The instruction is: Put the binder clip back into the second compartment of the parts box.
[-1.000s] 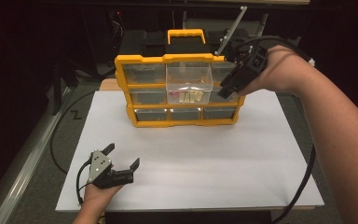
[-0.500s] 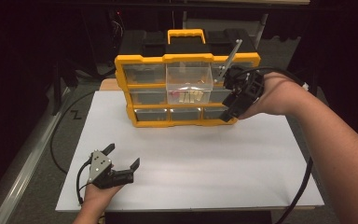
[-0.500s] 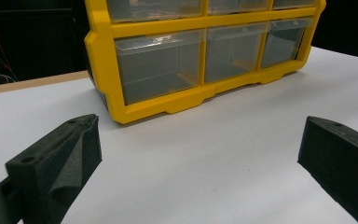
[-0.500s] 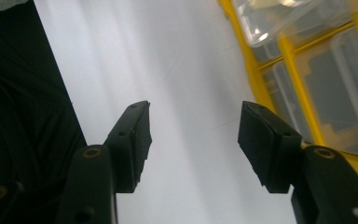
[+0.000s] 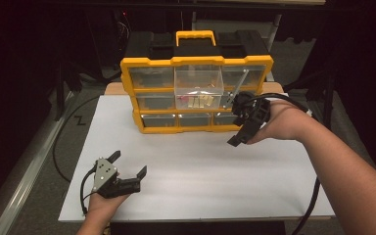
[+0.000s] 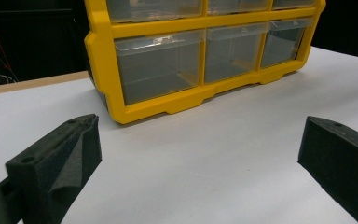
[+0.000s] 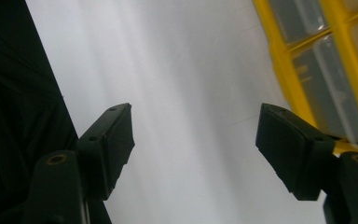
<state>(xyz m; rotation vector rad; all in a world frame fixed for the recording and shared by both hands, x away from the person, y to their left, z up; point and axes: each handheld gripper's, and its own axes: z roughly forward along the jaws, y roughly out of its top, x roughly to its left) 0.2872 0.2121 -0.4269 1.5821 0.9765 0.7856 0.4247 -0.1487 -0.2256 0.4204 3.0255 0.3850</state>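
Yellow drawer organizer (image 5: 196, 93), far edge of white table (image 5: 200, 186); clear drawer (image 5: 199, 81) pulled out. Right gripper (image 5: 239, 128) jaws just opening, empty; left gripper (image 5: 127, 164) spread, empty. Risk: protruding drawer snagged, spilling.

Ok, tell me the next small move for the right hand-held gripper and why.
Probably lift it back toward the pulled-out clear drawer of the yellow organizer. The right hand-held gripper hangs low beside the organizer's lower right corner, its jaws apart after just opening, nothing between them, while that drawer with small pieces inside juts out. The left hand-held gripper rests open on the white board.
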